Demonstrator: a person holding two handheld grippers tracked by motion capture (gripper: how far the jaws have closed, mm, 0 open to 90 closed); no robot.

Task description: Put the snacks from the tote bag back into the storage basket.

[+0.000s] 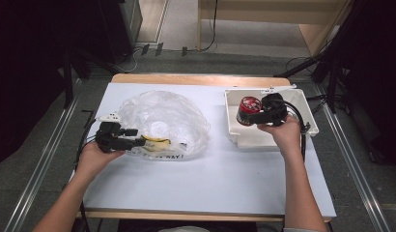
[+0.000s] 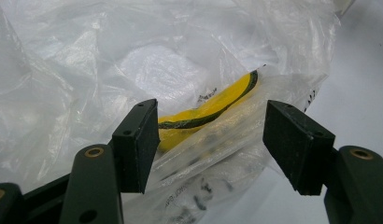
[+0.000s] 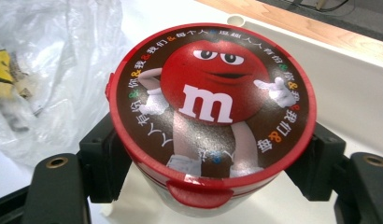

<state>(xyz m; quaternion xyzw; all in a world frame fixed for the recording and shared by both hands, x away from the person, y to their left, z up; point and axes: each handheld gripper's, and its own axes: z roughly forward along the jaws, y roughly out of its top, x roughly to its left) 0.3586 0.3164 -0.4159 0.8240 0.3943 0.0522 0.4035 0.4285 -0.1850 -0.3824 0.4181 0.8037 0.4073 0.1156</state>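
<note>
Gripping the red-lidded candy tub from both sides over the white tray — right gripper clamping its body. Gaping wide at the clear plastic bag — left gripper probably lining up on its mouth.

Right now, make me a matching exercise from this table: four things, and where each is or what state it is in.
1. round red-lidded candy tub
2. crumpled clear plastic bag
3. left claw
4. white plastic tray

A. open at the bag's edge
B. clamped in the right claw
C. far right of the table
D. left on the table, yellow item inside

Pairs: 1-B, 2-D, 3-A, 4-C
</note>
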